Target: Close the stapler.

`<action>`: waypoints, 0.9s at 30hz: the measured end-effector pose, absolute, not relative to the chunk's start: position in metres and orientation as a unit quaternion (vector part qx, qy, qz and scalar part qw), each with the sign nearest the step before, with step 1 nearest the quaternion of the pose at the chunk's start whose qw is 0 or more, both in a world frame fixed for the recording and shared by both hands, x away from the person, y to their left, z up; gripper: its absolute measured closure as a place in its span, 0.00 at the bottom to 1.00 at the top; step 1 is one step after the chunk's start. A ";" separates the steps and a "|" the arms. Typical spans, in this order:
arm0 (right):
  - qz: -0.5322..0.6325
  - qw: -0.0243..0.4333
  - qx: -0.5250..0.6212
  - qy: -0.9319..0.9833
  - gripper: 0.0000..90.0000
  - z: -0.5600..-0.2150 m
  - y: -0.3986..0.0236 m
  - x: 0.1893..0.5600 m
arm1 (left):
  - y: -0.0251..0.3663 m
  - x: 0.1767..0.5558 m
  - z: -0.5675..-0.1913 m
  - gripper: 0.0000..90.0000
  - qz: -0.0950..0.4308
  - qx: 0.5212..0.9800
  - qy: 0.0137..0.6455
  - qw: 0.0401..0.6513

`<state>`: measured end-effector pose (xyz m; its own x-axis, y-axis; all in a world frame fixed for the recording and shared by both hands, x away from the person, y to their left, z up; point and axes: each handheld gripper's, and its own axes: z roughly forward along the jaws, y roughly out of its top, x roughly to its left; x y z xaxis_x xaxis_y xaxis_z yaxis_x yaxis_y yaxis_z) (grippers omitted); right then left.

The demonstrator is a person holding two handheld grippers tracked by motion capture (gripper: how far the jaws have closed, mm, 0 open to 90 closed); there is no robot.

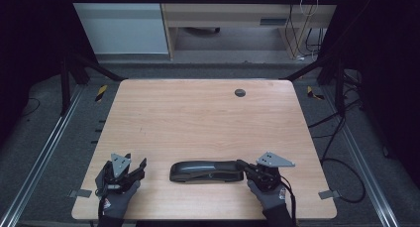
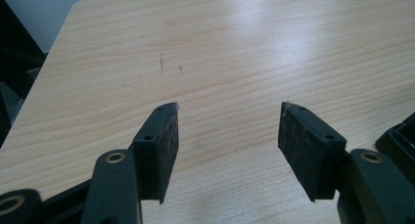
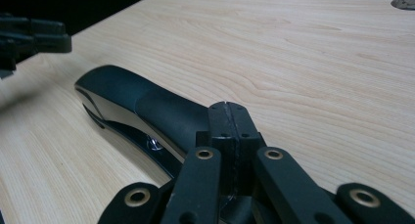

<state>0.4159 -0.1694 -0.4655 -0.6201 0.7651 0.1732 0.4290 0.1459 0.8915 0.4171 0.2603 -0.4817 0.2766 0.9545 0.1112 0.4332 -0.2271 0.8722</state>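
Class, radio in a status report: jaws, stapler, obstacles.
Left gripper open over bare table. Right gripper shut at the black stapler's right end. Nothing in the way.

So there's a black stapler [image 1: 207, 171], long and low with a rounded top, glossy at one end and matte along the middle. It's lying flat, lengthwise across the near part of the wooden table [image 1: 198, 118], closed up, with a bit of metal glinting under the top arm.
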 end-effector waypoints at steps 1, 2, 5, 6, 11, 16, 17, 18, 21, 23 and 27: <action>0.515 0.167 0.403 0.738 1.00 -0.466 -0.169 0.415 | 0.260 0.417 -0.482 0.44 0.345 0.704 0.493 0.378; 0.514 0.167 0.403 0.738 1.00 -0.466 -0.169 0.415 | 0.260 0.417 -0.482 0.44 0.344 0.704 0.493 0.379; 0.513 0.163 0.403 0.740 1.00 -0.465 -0.169 0.417 | 0.261 0.417 -0.482 0.44 0.343 0.704 0.493 0.379; 0.512 0.163 0.403 0.741 1.00 -0.465 -0.169 0.417 | 0.261 0.417 -0.482 0.44 0.344 0.703 0.493 0.380; 0.529 0.159 0.396 0.733 0.99 -0.454 -0.169 0.415 | 0.261 0.417 -0.481 0.44 0.344 0.702 0.494 0.381; 0.527 0.166 0.385 0.740 0.93 -0.445 -0.165 0.415 | 0.261 0.417 -0.482 0.44 0.342 0.704 0.492 0.381; 0.529 0.166 0.383 0.739 0.93 -0.446 -0.165 0.415 | 0.261 0.417 -0.482 0.44 0.343 0.704 0.492 0.381; 0.531 0.165 0.383 0.738 0.92 -0.447 -0.166 0.416 | 0.261 0.417 -0.482 0.44 0.342 0.704 0.493 0.381; 0.529 0.171 0.393 0.732 0.88 -0.447 -0.169 0.418 | 0.262 0.417 -0.482 0.44 0.342 0.704 0.493 0.381; 0.528 0.177 0.402 0.727 0.86 -0.448 -0.173 0.419 | 0.262 0.418 -0.482 0.44 0.342 0.704 0.492 0.380; 0.523 0.194 0.420 0.716 0.80 -0.450 -0.183 0.421 | 0.263 0.418 -0.482 0.44 0.339 0.706 0.493 0.379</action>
